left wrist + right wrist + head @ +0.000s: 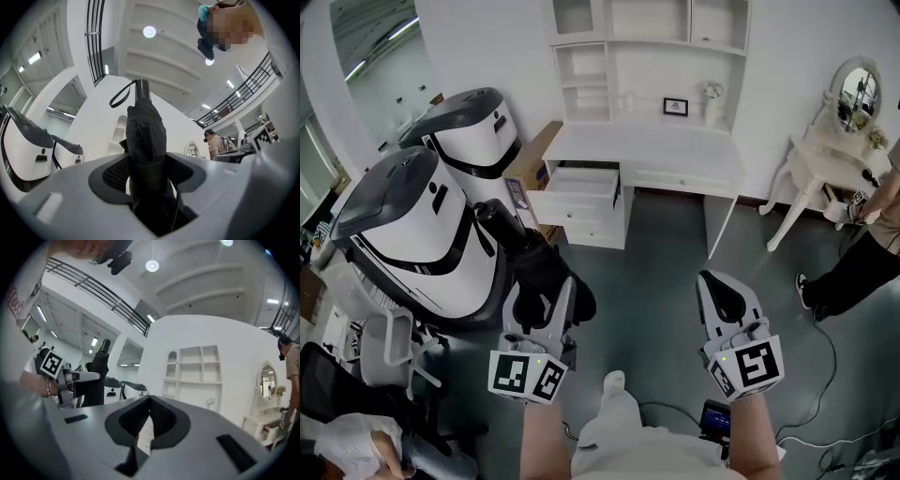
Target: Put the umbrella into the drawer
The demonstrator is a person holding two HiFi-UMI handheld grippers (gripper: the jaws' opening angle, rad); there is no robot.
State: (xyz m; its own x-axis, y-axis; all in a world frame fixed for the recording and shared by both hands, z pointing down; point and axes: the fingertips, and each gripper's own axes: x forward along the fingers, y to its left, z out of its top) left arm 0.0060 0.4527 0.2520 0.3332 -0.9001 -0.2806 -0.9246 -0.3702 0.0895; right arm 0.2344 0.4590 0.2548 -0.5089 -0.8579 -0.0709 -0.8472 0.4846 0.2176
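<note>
Left gripper (pixel 542 298) is clenched on a folded black umbrella (pixel 517 246), which sticks out past the jaws and angles up, its strap loop (pixel 121 95) at the far end. Right gripper (pixel 721 296) has its jaws pressed together with nothing between them. Both are over the dark floor (pixel 666 272), well apart from the white table (pixel 675 150). The table's drawer (pixel 577 194) stands pulled open. A person (pixel 862 253) stands at far right.

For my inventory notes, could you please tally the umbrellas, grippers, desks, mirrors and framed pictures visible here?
umbrella: 1
grippers: 2, the left gripper and the right gripper
desk: 1
mirror: 1
framed picture: 1
Total: 6
</note>
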